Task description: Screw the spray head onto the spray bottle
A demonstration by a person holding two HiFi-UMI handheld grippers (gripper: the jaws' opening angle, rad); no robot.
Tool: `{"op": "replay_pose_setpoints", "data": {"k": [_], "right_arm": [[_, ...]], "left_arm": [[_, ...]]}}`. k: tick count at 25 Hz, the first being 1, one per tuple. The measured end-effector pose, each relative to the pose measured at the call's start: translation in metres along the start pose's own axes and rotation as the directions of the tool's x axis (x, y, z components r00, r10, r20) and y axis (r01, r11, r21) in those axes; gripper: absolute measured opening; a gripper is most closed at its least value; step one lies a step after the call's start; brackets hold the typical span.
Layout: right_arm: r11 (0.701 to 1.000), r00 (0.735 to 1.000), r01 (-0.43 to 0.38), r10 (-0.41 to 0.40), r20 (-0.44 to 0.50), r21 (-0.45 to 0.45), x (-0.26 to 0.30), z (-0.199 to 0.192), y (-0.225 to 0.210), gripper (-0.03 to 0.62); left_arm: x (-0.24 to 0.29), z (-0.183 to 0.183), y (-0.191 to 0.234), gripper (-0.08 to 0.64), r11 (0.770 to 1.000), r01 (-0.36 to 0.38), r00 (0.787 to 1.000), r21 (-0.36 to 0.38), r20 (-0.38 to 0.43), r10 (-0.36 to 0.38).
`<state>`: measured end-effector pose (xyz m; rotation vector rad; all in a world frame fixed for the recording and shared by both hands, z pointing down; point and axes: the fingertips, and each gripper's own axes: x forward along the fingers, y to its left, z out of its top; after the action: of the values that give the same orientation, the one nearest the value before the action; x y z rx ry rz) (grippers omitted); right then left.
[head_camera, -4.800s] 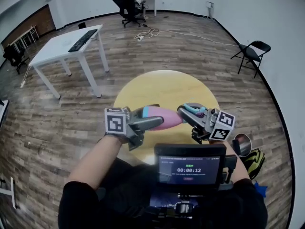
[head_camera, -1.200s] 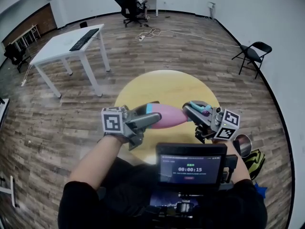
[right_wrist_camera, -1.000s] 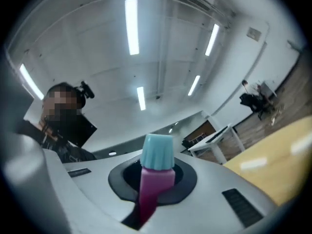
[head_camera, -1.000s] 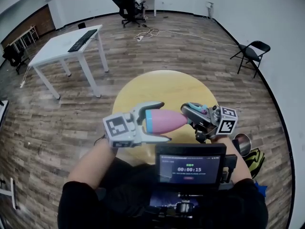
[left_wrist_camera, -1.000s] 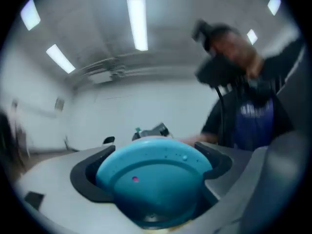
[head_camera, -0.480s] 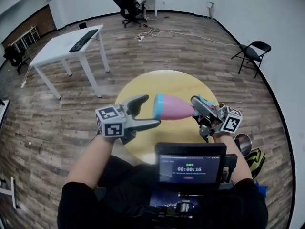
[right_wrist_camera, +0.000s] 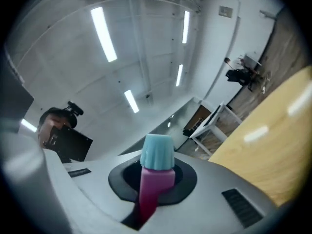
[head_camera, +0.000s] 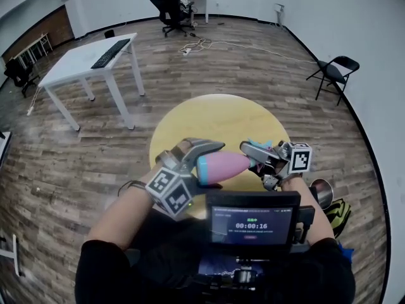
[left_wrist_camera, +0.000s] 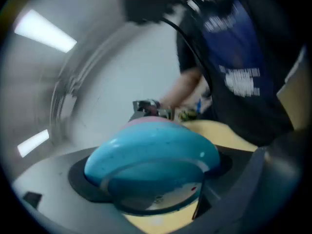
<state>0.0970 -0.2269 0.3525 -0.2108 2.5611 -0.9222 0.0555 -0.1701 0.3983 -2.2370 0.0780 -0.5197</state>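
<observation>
1. The person wears a black top with short sleeves (head_camera: 104, 268).
2. In the left gripper view, the top has a blue front (left_wrist_camera: 239, 48) with white print, too blurry to read.
3. A thin dark band (head_camera: 130, 185) goes round the left wrist.
4. The grey left gripper (head_camera: 209, 164) has smooth curved fingers and a white cube (head_camera: 169, 192) with black square marks.
5. The grey right gripper (head_camera: 250, 154) has the same kind of marked cube (head_camera: 300, 158).
6. A black box with a small screen (head_camera: 252, 219) sits at the chest and shows the white numbers 00:00:16.

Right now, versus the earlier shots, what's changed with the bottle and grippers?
The left gripper, open beside the bottle half a second ago, has rolled, its cube now lower, and closed on the bottle's blue base. Unchanged: the right gripper holds the spray head, bottle level over the table.
</observation>
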Motion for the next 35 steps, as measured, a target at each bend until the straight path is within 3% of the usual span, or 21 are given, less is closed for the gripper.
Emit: {"op": "replay_pose_setpoints", "data": {"k": [1,3,5,6,7,10,11,12,13,15,18,20,21,23,25,27,29,30,31,33,35], "right_arm": [[0.999,1.000,0.006,-0.006,0.002,0.051,-0.001,-0.003,-0.004,0.015],[0.997,1.000,0.019,-0.019,0.009,0.073,0.000,-0.007,-0.008,0.015],[1.000,0.999,0.027,-0.027,0.027,-0.003,0.000,-0.001,-0.006,0.017],[0.997,0.998,0.028,-0.024,0.053,-0.066,-0.003,0.007,-0.002,0.017],[0.992,0.996,0.028,-0.017,0.093,-0.120,-0.007,0.017,0.003,0.017],[0.955,0.985,0.086,-0.040,0.166,-0.282,-0.019,0.038,0.015,0.017],[0.932,0.987,0.111,-0.062,0.150,-0.346,-0.017,0.037,0.018,0.017],[0.909,0.990,0.118,-0.076,0.120,-0.400,-0.011,0.033,0.021,0.017],[0.891,0.994,0.108,-0.081,0.080,-0.442,-0.002,0.025,0.024,0.017],[0.871,0.998,0.060,-0.065,0.008,-0.488,0.012,0.011,0.032,0.017],[0.912,0.999,0.031,-0.045,-0.026,-0.409,0.009,0.006,0.029,0.015],[0.961,0.998,0.036,-0.049,-0.038,-0.273,0.004,0.004,0.015,0.017],[0.982,0.999,0.032,-0.039,-0.033,-0.185,0.001,0.003,0.007,0.017],[1.000,1.000,-0.005,0.005,0.007,0.015,-0.003,-0.002,-0.003,0.017],[0.992,0.999,-0.029,0.025,0.036,0.120,-0.003,-0.007,-0.006,0.017],[0.996,0.999,-0.013,0.010,0.036,0.089,0.002,-0.008,-0.005,0.017],[0.999,0.998,-0.008,0.010,0.057,-0.038,0.004,0.002,0.002,0.018],[0.993,0.996,-0.007,0.017,0.085,-0.116,0.001,0.011,0.008,0.017],[0.982,0.992,0.002,0.021,0.122,-0.187,-0.004,0.021,0.013,0.018],[0.947,0.984,0.057,0.000,0.177,-0.315,-0.014,0.038,0.019,0.017],[0.899,0.987,0.107,-0.044,0.155,-0.425,-0.013,0.040,0.024,0.017]], "left_arm": [[0.003,-0.010,-0.004,0.551,0.988,-0.035,0.995,0.154,-0.085,0.048],[0.003,-0.017,-0.006,0.552,0.984,-0.046,0.992,0.170,-0.105,0.065],[-0.004,-0.017,0.005,0.551,0.995,-0.047,0.999,-0.087,-0.011,0.047],[-0.013,-0.018,0.019,0.557,0.954,-0.030,0.995,-0.300,0.079,0.057],[-0.024,-0.020,0.035,0.558,0.847,0.021,0.979,-0.532,0.184,0.092],[-0.063,-0.031,0.079,0.560,0.287,0.353,0.837,-0.891,0.438,0.329],[-0.069,-0.032,0.087,0.560,0.161,0.452,0.783,-0.877,0.476,0.400],[-0.068,-0.028,0.088,0.560,0.105,0.509,0.753,-0.854,0.501,0.426],[-0.059,-0.019,0.083,0.560,0.111,0.522,0.756,-0.845,0.519,0.398],[-0.032,0.004,0.059,0.558,0.256,0.454,0.827,-0.854,0.510,0.236],[-0.014,0.018,0.029,0.555,0.622,0.272,0.927,-0.734,0.374,0.036],[-0.007,0.011,0.011,0.554,0.909,0.073,0.988,-0.410,0.157,-0.008],[-0.004,0.005,0.005,0.549,0.984,-0.020,0.999,-0.179,0.042,0.028],[0.000,0.000,-0.002,0.546,0.963,-0.121,0.987,0.243,-0.077,0.143],[0.000,-0.002,-0.006,0.548,0.905,-0.138,0.978,0.403,-0.087,0.187],[-0.006,-0.009,-0.001,0.549,0.948,-0.138,0.983,0.286,-0.078,0.166],[-0.015,-0.016,0.018,0.549,0.990,-0.136,0.991,-0.045,-0.010,0.136],[-0.023,-0.019,0.030,0.549,0.954,-0.106,0.989,-0.281,0.070,0.131],[-0.034,-0.024,0.042,0.554,0.850,-0.042,0.978,-0.525,0.154,0.144],[-0.051,-0.034,0.060,0.554,0.497,0.172,0.926,-0.851,0.311,0.213],[-0.057,-0.033,0.075,0.554,0.186,0.401,0.839,-0.897,0.441,0.319]]}}
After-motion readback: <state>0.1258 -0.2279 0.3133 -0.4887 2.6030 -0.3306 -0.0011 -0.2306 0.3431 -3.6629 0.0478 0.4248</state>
